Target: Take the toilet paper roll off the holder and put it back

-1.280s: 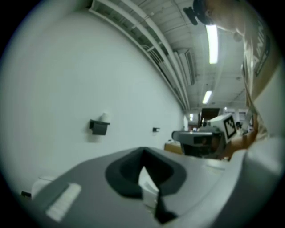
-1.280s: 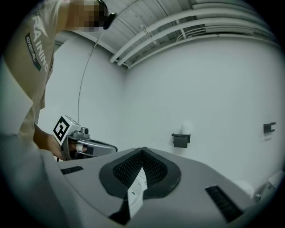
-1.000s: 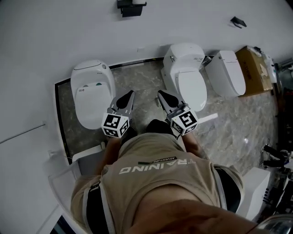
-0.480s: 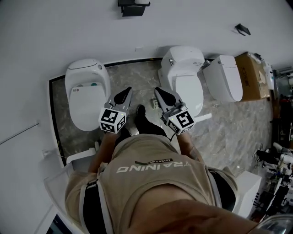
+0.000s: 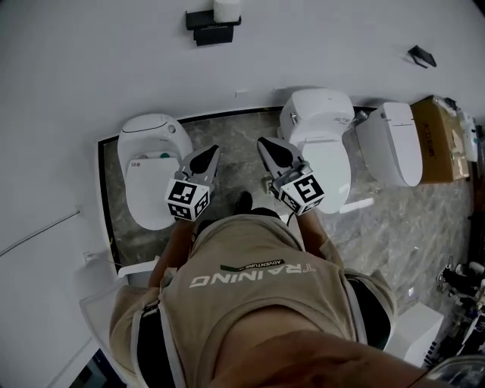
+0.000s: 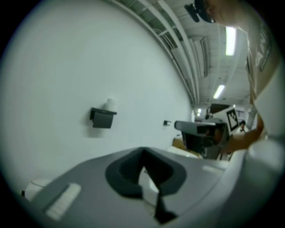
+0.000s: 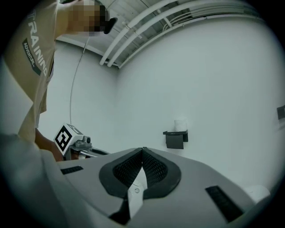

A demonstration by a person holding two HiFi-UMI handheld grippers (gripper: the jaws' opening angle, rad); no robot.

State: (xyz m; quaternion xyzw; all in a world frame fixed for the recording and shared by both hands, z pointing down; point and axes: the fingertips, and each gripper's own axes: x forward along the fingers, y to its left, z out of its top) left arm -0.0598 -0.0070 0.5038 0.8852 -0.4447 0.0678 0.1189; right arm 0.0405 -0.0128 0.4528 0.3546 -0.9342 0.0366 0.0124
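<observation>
Both grippers have drawn nearer the wall since a second ago. The left gripper (image 5: 211,151) and right gripper (image 5: 263,142), each with its jaws pressed together on nothing, hover side by side. The toilet paper roll (image 5: 226,9) stands upright atop the black holder (image 5: 211,30) on the wall, well ahead of both and untouched.

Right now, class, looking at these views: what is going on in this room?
A person stands facing a white wall with a gripper in each hand. The left gripper and the right gripper are both shut and empty, held out in front. The toilet paper roll sits on top of the black holder on that wall, untouched, apart from both grippers.
</observation>
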